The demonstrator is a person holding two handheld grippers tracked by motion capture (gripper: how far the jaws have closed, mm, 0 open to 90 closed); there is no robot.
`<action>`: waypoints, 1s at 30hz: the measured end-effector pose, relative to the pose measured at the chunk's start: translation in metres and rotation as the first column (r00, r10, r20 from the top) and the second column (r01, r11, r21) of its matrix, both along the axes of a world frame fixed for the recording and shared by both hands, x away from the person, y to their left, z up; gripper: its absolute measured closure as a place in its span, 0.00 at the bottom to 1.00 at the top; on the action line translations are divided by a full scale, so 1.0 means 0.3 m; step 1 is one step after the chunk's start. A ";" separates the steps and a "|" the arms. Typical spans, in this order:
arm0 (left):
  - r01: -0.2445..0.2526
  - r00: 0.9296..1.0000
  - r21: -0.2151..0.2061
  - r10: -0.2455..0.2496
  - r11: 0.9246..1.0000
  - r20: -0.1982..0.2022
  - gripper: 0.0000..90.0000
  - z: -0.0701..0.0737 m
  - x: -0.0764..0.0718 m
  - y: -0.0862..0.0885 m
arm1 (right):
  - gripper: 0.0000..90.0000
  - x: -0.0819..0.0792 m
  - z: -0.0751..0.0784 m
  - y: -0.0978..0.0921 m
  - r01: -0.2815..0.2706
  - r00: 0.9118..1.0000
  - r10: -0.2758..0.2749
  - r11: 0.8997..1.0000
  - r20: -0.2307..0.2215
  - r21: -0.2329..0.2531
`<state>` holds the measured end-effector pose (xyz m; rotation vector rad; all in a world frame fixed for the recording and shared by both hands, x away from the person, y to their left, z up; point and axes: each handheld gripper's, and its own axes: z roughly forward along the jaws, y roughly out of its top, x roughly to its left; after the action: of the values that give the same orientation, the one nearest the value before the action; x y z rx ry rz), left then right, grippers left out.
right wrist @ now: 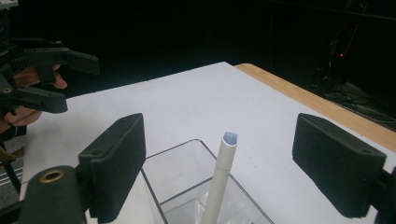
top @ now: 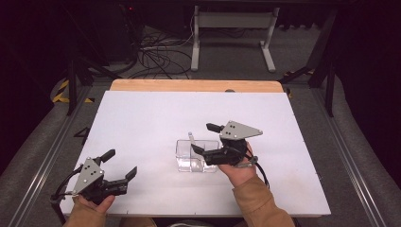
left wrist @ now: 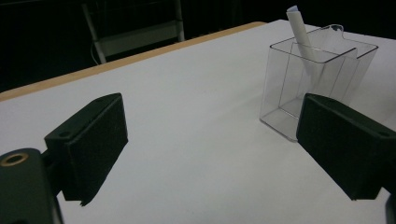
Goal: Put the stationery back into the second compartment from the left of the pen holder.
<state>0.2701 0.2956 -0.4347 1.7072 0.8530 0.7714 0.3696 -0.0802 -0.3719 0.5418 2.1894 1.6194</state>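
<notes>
Pen [right wrist: 219, 179] leans in a clear box [top: 196, 156] near desk [top: 142, 118] centre: light, stiff, slick; best pinched near its upper end. Right tool [top: 210, 138] hovers above, jaws apart; left tool [top: 120, 163], near the front-left corner, also spread.

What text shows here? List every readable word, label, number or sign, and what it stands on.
None can be read.
Clear box: no label.
White pen: no print visible.
Left gripper and right gripper: plain black jaws, no marking.
Yellow-black floor tape: stripes, no words.
</notes>
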 end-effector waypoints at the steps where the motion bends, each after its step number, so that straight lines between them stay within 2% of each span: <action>1: 0.000 1.000 -0.001 0.000 1.000 0.003 0.11 0.000 0.000 -0.001 | 0.20 -0.003 0.004 -0.003 0.002 1.000 -0.002 1.000 0.002 -0.001; 11: -0.004 1.000 0.003 0.004 1.000 0.009 0.11 0.003 -0.002 0.004 | 0.17 -0.013 0.032 -0.033 0.013 1.000 -0.013 1.000 0.018 -0.006; 19: -0.009 1.000 0.002 0.009 1.000 0.017 0.11 0.007 0.000 0.002 | 0.13 -0.028 0.055 -0.115 0.050 0.998 -0.050 0.999 0.028 0.004; 25: -0.008 1.000 0.003 0.008 1.000 0.018 0.11 0.009 0.003 0.004 | 0.06 -0.032 0.047 -0.177 0.054 0.998 -0.054 0.999 0.010 0.003; 30: -0.008 1.000 0.001 0.008 1.000 0.018 0.11 0.009 0.002 0.004 | 0.04 -0.039 0.038 -0.224 0.064 0.998 -0.064 0.998 0.012 0.006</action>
<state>0.2707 0.2968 -0.4320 1.6968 0.8477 0.7912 0.3578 -0.1475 -0.3604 0.5960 2.1367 1.5921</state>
